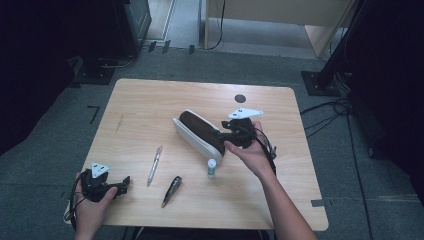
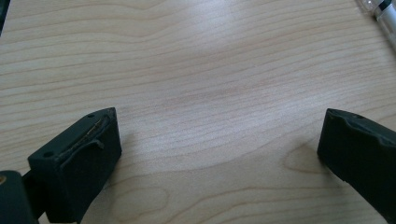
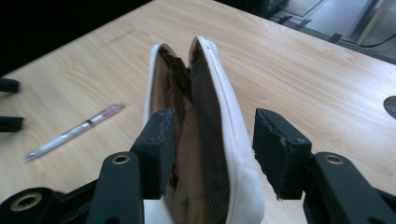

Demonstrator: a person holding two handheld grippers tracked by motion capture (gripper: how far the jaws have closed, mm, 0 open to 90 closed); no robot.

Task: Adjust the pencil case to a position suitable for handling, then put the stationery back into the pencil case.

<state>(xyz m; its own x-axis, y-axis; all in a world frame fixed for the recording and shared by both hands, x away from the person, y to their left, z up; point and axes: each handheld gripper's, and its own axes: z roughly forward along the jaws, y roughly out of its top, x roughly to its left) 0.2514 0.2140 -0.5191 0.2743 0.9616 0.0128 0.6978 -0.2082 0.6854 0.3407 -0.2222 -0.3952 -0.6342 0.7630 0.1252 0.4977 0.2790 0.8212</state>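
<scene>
Between my left jaws lies bare tabletop. My right jaws straddle one wall of the open white case. A pen, dark marker and small bottle clutter the frame's lower middle.

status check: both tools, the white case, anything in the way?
Left tool open, low over bare table. Right tool open, straddling one wall of the white case, case unzipped. Pen, marker, small bottle lie in front, apart.

Room was dim, corners of the high view near black. Soft overhead light, faint sheen on the table. Weak shadows. Pen looked slightly blurred; everything low-res.
</scene>
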